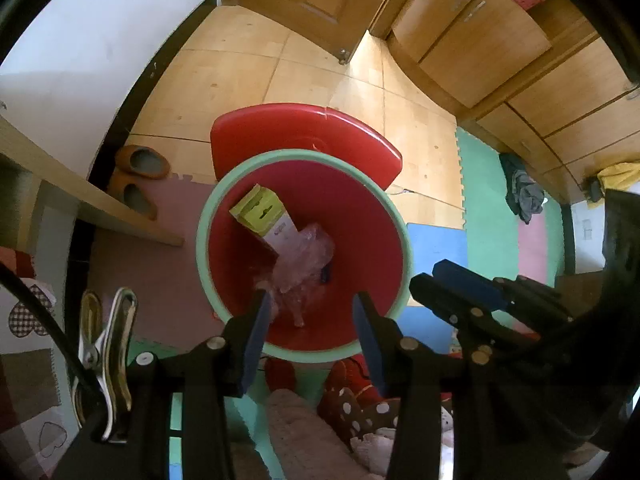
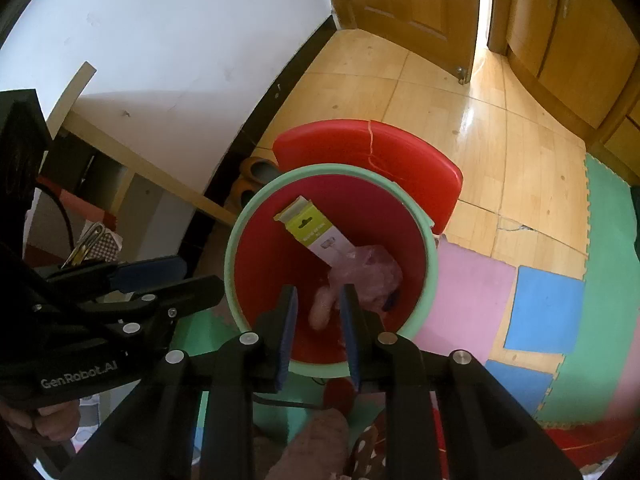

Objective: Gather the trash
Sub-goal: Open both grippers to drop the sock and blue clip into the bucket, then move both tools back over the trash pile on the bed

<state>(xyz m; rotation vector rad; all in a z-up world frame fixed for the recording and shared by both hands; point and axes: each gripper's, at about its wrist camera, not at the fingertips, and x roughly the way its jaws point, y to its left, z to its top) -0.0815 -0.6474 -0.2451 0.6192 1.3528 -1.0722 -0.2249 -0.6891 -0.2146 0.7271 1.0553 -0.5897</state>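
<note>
Both claws, left (image 1: 310, 312) and right (image 2: 318, 308), parted, empty, above bin (image 1: 208, 216); trash (image 1: 304, 256) below.

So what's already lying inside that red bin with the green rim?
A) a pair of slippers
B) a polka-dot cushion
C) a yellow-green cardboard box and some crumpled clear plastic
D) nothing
C: inside the bin, the box leans against the wall, with the crumpled plastic just below it.

"GenRobot.AI", white lettering on the black body of the left gripper (image 2: 176, 276), lower left of the right wrist view. Green-and-white box (image 2: 316, 236) inside the red bin (image 2: 430, 264): printed lines on its face, too small to read.
</note>
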